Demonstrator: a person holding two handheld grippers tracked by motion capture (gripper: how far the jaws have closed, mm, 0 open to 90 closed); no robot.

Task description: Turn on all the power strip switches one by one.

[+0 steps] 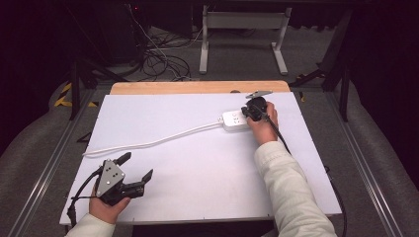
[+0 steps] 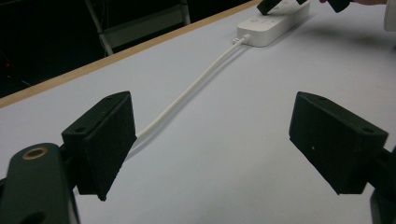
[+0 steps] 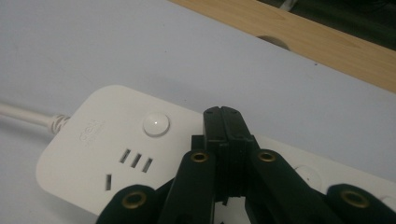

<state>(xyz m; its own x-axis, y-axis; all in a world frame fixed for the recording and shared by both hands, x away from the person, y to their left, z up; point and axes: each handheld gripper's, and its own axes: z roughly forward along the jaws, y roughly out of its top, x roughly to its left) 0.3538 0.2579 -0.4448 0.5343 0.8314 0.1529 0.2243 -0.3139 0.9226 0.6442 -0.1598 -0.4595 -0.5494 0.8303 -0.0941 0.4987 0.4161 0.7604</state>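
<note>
A white power strip (image 1: 234, 120) lies on the white table (image 1: 197, 187), out toward two o'clock from the middle of the table in the high view. Its white cord (image 1: 148, 144) runs from its end off toward eight o'clock and stops near the table's left edge.

The right gripper (image 1: 253, 109) is at the right end of the power strip, held by the right hand (image 1: 264, 129) in a cream sleeve (image 1: 286, 192). In the right gripper view its two black jaws are pressed together with nothing between them, and their tips sit over the top of the power strip (image 3: 116, 149). A round white button (image 3: 156, 124) is just beside the tips, at about ten o'clock from them. Three little slots and one more slot are below the button. I cannot tell if the tips touch the strip.

The left gripper (image 1: 134, 167) is down at seven o'clock on the table, well apart from the power strip, held by the left hand (image 1: 106, 207). Its jaws are wide apart and hold nothing. In the left gripper view the cord (image 2: 187, 93) goes between the jaws up to the power strip (image 2: 273, 23) at one o'clock
</note>
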